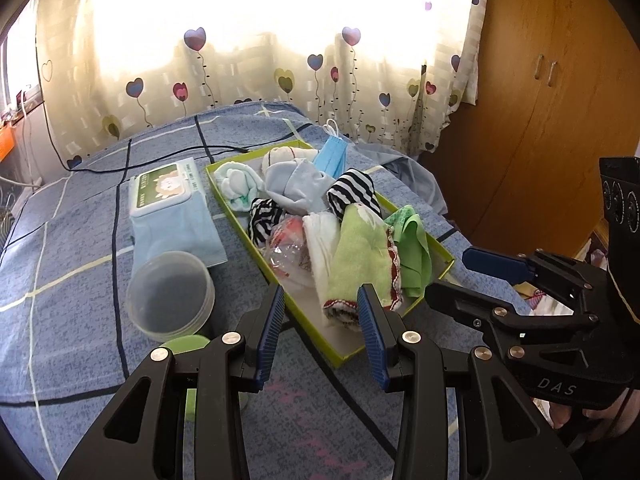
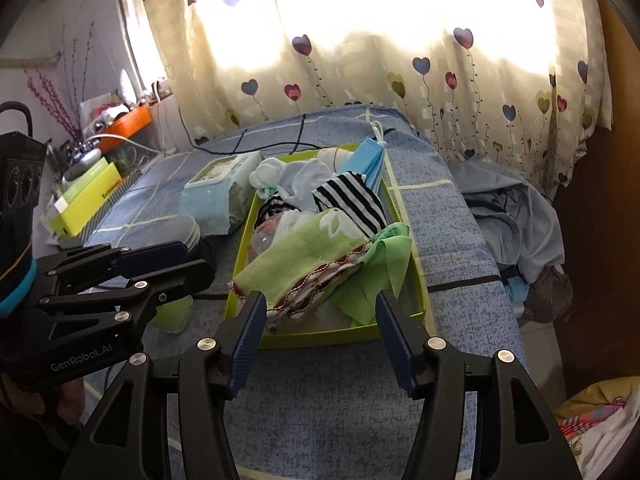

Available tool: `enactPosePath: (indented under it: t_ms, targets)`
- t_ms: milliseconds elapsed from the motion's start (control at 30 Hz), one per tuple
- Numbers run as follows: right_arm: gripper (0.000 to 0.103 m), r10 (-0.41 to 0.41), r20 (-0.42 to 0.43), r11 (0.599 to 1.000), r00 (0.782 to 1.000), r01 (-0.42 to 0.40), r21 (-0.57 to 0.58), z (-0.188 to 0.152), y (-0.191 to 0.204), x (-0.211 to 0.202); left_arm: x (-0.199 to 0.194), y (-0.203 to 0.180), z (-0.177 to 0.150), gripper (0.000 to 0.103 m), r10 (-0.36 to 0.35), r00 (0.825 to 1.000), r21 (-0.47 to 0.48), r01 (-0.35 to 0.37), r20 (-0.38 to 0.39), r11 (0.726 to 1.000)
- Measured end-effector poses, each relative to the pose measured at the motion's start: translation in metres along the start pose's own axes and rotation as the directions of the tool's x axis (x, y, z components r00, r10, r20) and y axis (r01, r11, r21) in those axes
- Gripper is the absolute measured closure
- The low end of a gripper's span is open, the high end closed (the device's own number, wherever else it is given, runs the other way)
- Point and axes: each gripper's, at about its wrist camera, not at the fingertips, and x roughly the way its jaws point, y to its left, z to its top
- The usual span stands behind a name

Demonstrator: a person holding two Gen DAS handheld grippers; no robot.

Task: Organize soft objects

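Note:
A shallow green-rimmed tray [image 1: 434, 242] [image 2: 412, 276] lies on the blue checked bed. It holds a rolled green towel [image 1: 362, 258] [image 2: 312, 256], a green cloth [image 1: 414, 240] [image 2: 384, 264], black-and-white striped socks [image 1: 352, 192] [image 2: 352, 198], pale blue and white socks [image 1: 296, 184], a blue face mask [image 1: 330, 156] [image 2: 370, 158] and a clear plastic bag [image 1: 286, 250]. My left gripper [image 1: 322, 332] is open and empty just short of the tray's near end. My right gripper [image 2: 320, 340] is open and empty at the tray's near edge.
A wet-wipes pack [image 1: 168, 208] [image 2: 218, 188] and a clear plastic tub [image 1: 170, 294] lie left of the tray. A black cable [image 1: 160, 152] runs across the bed. A wooden wardrobe [image 1: 540, 100] stands at right. Crumpled blue clothes [image 2: 516, 216] lie beside the bed.

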Motion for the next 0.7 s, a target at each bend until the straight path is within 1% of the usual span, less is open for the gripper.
enactPosePath:
  t_ms: [200, 333, 467, 700]
  targets:
    - [0.046, -0.014, -0.008, 0.999, 1.0, 0.013, -0.046, -0.003, 0.016, -0.008, -0.012, 0.005, -0.008, 0.064, -0.016, 1.0, -0.023, 0.016, 0.006, 1.0]
    - [0.046, -0.023, -0.013, 0.998, 1.0, 0.023, -0.058, -0.006, 0.023, -0.011, -0.02, 0.004, -0.012, 0.064, 0.015, 1.0, -0.021, -0.014, 0.021, 1.0]
    - [0.046, -0.031, -0.015, 0.997, 0.999, 0.03, -0.071, -0.007, 0.029, -0.015, -0.026, 0.005, -0.014, 0.064, 0.008, 1.0, -0.026, -0.007, 0.029, 1.0]
    - [0.046, -0.03, -0.015, 0.996, 0.999, 0.029, -0.082, -0.008, 0.036, -0.018, -0.028, 0.007, -0.018, 0.064, 0.03, 0.999, -0.029, -0.029, 0.019, 0.999]
